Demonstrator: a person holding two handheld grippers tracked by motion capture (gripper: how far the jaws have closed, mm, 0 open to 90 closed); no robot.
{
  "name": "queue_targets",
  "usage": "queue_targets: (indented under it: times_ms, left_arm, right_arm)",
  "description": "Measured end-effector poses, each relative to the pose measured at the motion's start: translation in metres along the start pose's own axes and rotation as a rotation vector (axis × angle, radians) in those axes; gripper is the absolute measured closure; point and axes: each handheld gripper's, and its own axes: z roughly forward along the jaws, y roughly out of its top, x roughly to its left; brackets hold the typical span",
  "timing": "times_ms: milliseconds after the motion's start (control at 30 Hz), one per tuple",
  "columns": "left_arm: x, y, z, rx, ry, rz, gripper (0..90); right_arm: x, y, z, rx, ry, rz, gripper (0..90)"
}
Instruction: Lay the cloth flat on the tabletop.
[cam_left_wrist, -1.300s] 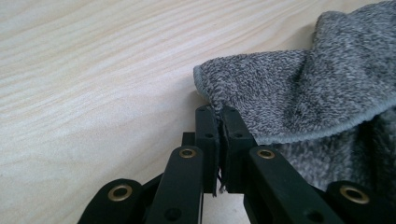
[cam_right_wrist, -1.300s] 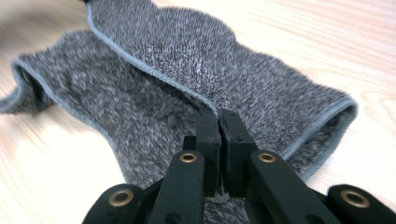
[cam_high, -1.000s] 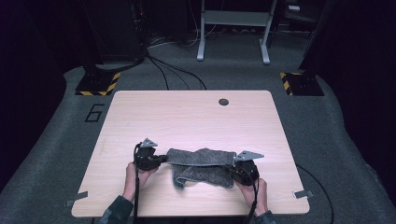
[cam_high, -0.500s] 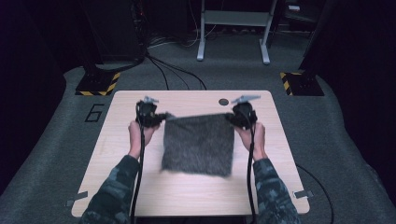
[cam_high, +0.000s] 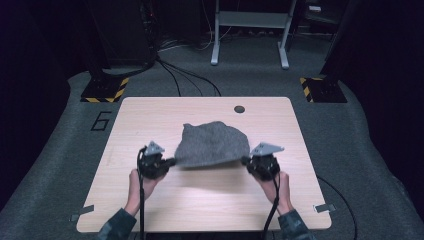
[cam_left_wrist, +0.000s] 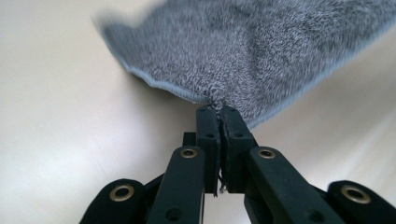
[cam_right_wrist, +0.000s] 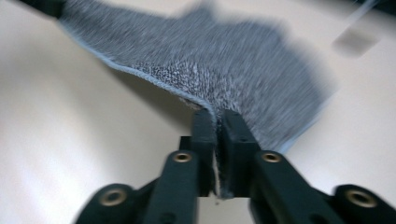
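Overhead, one grey towel (cam_high: 212, 145) is held above the table (cam_high: 150, 115) near its front edge. Two corners are pinched, one by the left gripper (cam_high: 167, 162) and one by the right gripper (cam_high: 247, 161).

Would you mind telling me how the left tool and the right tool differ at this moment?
The left tool pinches the near left corner of the grey towel; the right tool pinches its near right corner. The left tool's grey plate looks smaller and more edge-on; the right tool's is broader. The left gripper view is sharp; the right one is blurred. Both are shut on the towel, level with each other.
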Motion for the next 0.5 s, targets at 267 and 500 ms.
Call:
queue_targets:
  times_ms: [267, 500]
  left_arm:
    - [0.008, -0.032, -0.015, -0.023, -0.029, -0.114, 42.3]
    - [0.018, 0.019, -0.004, -0.059, 0.037, -0.052, 29.7]
  right_arm:
    - [-0.005, -0.047, -0.001, 0.004, 0.121, 0.104, 54.1]
    - [-0.032, -0.017, 0.024, 0.022, 0.049, 0.185, 41.6]
